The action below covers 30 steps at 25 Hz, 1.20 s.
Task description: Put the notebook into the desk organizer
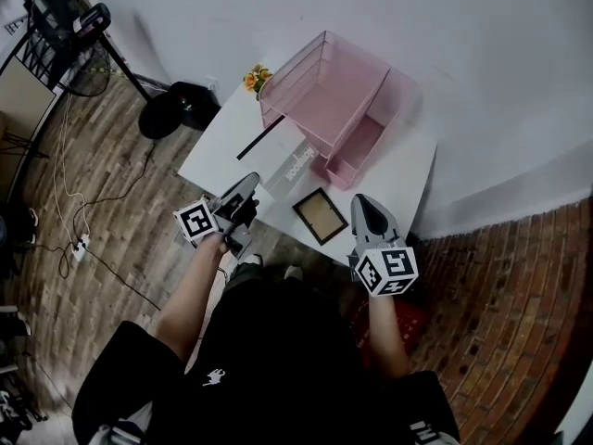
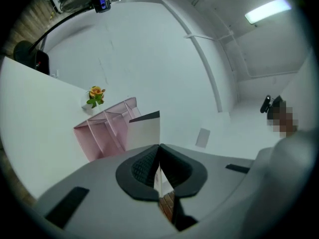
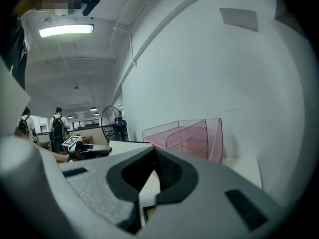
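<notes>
Jaws of the left gripper (image 1: 248,185) pinch the near edge of a thin white notebook with a black spine (image 1: 295,167), which sits over the white surface (image 1: 222,146), just near of the pink wire-mesh desk organizer (image 1: 343,100). The right gripper (image 1: 359,202) hovers at the surface's near right edge with its jaws pressed together.

a small picture frame (image 1: 321,215) lies on the white table (image 1: 218,146), orange flowers (image 1: 256,79) behind.

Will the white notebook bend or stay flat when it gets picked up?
Probably a bit bendy: the notebook looks thin and lies flat on the table, so a corner grip may let it droop. Its dark spine should keep that edge stiffer. It likely feels light and won't roll.
</notes>
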{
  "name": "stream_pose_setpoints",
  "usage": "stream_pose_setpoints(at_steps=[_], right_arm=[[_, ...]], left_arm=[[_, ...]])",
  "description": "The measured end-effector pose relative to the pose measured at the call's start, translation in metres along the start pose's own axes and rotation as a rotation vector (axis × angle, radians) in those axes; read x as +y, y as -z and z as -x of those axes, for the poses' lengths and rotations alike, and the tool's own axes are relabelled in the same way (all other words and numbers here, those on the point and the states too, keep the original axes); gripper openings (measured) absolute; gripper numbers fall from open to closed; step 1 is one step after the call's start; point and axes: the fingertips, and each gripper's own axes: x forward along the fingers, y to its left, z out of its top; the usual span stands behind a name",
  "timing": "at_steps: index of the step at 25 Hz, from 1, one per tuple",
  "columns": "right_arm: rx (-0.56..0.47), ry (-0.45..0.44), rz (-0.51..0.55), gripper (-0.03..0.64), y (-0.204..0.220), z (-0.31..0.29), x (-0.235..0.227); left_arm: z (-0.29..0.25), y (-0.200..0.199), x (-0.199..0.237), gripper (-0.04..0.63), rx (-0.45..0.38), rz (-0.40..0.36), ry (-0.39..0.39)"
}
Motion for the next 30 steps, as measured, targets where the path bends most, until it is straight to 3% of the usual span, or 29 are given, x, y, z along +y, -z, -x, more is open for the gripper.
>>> stream_pose_setpoints(at_steps=[8,13,16,20,22,30], right_arm=[[-0.011,0.103,0.002,0.003,-0.012,-0.011,0.015],[-0.006,0.142,0.005,0.003,-0.015,-0.020,0.024],[-0.005,0.156,0.008,0.003,-0.017,-0.025,0.029],[0.002,0.161,0.012,0.003,-0.017,-0.033,0.035],[0.008,0.158,0.015,0.003,-0.016,-0.037,0.037],[0.024,0.151,0.026,0.003,-0.016,-0.045,0.039]], left_arm=[[-0.015,-0.041,0.005,0.009,-0.009,0.128,0.127],[-0.022,-0.048,0.024,0.009,0.039,0.137,0.108],[-0.025,-0.042,0.043,0.009,0.066,0.124,0.048],[-0.023,-0.035,0.084,0.009,0.119,0.004,-0.155],[-0.024,-0.033,0.094,0.009,0.125,-0.025,-0.218],[-0.037,-0.025,0.104,0.009,0.081,-0.057,-0.347]])
